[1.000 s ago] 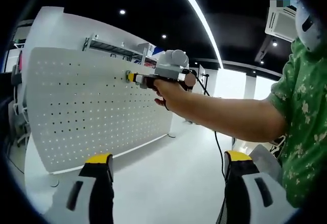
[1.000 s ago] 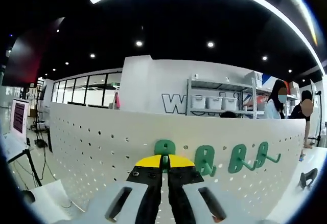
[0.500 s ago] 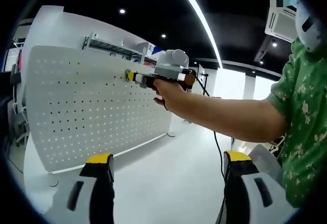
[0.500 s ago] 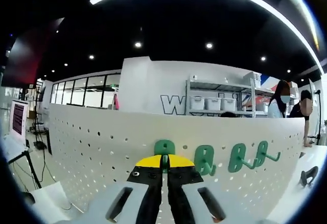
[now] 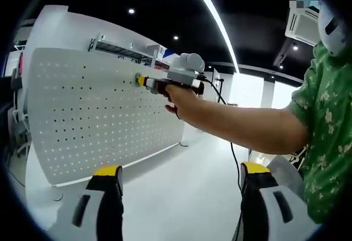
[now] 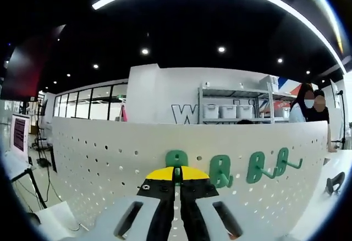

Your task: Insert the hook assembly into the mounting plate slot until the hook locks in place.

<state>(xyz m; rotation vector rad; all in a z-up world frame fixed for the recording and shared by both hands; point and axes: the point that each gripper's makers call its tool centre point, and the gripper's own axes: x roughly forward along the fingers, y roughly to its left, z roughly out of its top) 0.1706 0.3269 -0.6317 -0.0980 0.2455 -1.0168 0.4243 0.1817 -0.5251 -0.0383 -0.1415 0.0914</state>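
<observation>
Pegboard [image 6: 110, 158]; fingers [image 6: 190, 189] pinching hook [image 6: 176, 160].

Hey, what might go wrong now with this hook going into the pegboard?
1. The right hand-held gripper is shut on the green hook flat against the pegboard; its tips hide the slot, so a half-seated hook may pass for locked.
2. Two mounted hooks sit close to its right; sideways drift could knock them.
3. The left hand-held gripper hangs open, apart from the board, so nothing steadies it.
</observation>
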